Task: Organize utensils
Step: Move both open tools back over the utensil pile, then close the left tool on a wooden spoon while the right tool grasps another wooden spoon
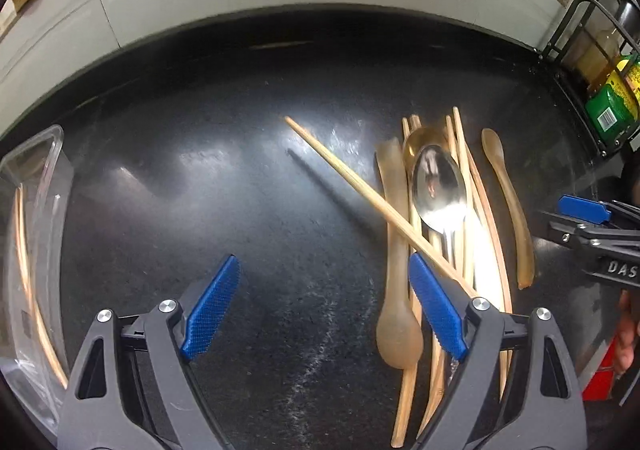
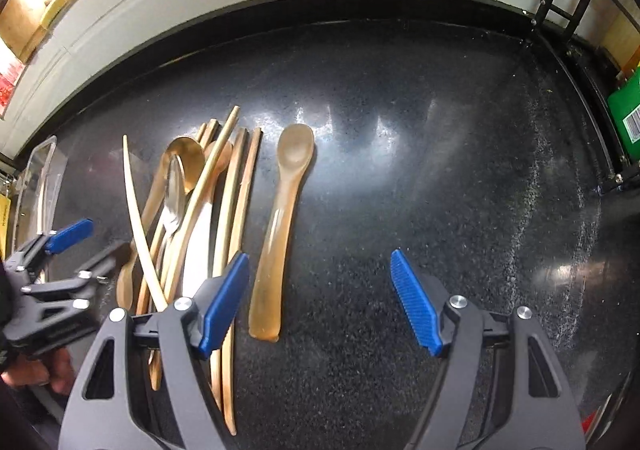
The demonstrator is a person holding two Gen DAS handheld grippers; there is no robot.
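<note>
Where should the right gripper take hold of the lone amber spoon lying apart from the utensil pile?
Probably mid-handle on the amber spoon, coming straight down from above with the fingers across its width. It lies flat on the black counter, clear of the pile, and the handle is narrower than the bowl. The right gripper is open.

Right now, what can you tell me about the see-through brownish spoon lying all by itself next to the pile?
The lone spoon looks like amber, slightly see-through plastic or horn, in one smooth piece. Its small oval bowl faces up and points toward the wall; its handle widens to a flat, squared end nearest the camera. It lies flat on the black speckled counter, just to the right of the utensil pile, close beside it with dark counter showing between them. Only the counter touches it. No hand-held gripper holds it.
</note>
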